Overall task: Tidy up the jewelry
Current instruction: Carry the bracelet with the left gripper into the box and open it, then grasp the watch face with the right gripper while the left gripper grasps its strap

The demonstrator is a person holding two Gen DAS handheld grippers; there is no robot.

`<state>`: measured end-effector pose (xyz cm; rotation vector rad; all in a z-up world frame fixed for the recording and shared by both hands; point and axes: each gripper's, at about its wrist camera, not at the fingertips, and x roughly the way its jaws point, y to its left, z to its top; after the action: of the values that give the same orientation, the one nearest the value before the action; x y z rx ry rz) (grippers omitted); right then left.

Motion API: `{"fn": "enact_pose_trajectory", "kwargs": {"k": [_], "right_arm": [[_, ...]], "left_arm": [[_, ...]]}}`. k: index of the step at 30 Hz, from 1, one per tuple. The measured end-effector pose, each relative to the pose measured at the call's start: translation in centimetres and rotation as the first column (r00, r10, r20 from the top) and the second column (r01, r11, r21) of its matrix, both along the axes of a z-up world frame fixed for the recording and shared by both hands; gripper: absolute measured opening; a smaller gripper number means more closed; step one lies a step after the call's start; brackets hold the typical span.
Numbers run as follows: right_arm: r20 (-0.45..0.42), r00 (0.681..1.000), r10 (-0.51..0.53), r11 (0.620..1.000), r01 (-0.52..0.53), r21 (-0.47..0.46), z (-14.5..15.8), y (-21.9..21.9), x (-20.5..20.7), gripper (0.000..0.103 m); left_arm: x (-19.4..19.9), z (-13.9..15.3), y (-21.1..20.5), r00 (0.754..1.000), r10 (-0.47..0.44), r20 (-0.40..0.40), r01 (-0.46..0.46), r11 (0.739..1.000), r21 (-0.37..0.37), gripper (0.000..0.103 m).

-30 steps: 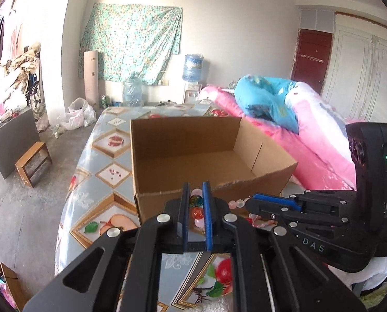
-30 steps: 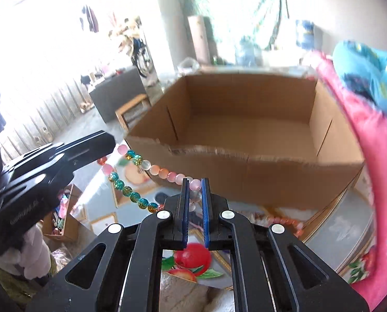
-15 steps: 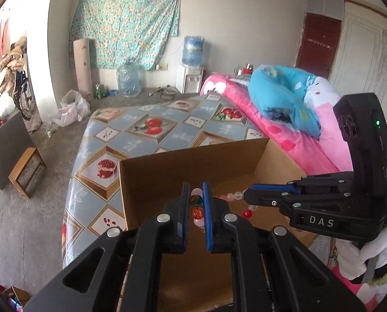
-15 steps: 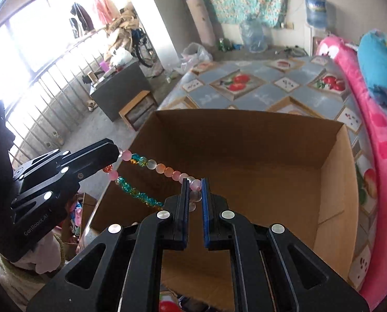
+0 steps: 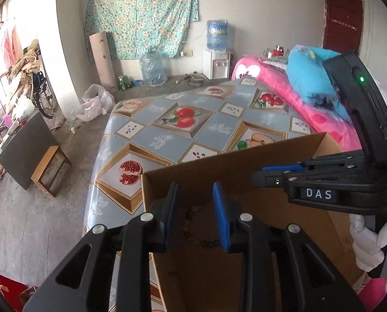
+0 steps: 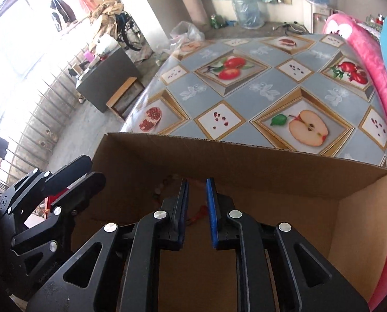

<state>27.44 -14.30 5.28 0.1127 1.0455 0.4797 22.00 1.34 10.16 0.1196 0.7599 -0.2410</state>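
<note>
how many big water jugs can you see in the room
2: a blue water jug on the white dispenser by the far wall, and a clear jug on the floor left of it.

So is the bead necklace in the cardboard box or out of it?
In: the bead necklace lies on the cardboard box floor, beyond both opening hand-held grippers.

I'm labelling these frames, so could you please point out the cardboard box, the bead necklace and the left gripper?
cardboard box (image 6: 245, 161): right wrist view, inner face of its far wall.
bead necklace (image 5: 191, 234): left wrist view, dark beads lying on the box floor.
left gripper (image 5: 196, 215): left wrist view, gap between its opening, empty fingertips.
</note>
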Motion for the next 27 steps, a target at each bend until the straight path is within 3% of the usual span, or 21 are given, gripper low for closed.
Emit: {"fn": "enact_pose_trajectory", "kwargs": {"k": [4,9,13,17,20,23,27], "right_arm": [[0.102,0.995,-0.021,0.999,0.017,0.041,2.6,-2.6,-2.0,0.017],[0.274,0.961,-0.036,0.997,0.015,0.078,7.2,-6.4,-9.5,0.026],[0.350,0.937,-0.020,0.995,-0.016,0.102,7.9,-8.9,-16.2,0.032],[0.334,0.942,-0.030,0.994,-0.007,0.109,5.3,-10.2,-21.1,0.038],[0.255,0.966,-0.041,0.994,0.014,0.107,1.2,-9.8,-23.3,0.040],[0.154,0.987,-0.051,0.995,0.037,0.097,-2.9,-8.3,-23.6,0.040],[0.121,0.991,-0.051,0.998,0.045,0.047,-5.7,-5.9,-23.1,0.040]], "left_arm": [[-3.2,2.4,1.6,0.996,0.024,0.092,-0.022,0.999,-0.025,0.027],[-9.2,4.5,4.2,0.982,0.033,0.188,-0.017,0.996,-0.087,0.033],[-14.1,3.9,5.9,0.981,0.030,0.189,-0.002,0.990,-0.144,0.035],[-17.7,1.2,6.5,0.992,0.014,0.122,0.011,0.979,-0.203,0.037],[-19.2,-2.1,5.8,0.999,-0.010,0.037,0.017,0.975,-0.222,0.044],[-19.1,-6.3,4.9,0.995,-0.011,-0.102,-0.016,0.967,-0.255,0.045],[-18.1,-9.5,3.4,0.987,-0.018,-0.161,-0.017,0.977,-0.211,0.048]]}}
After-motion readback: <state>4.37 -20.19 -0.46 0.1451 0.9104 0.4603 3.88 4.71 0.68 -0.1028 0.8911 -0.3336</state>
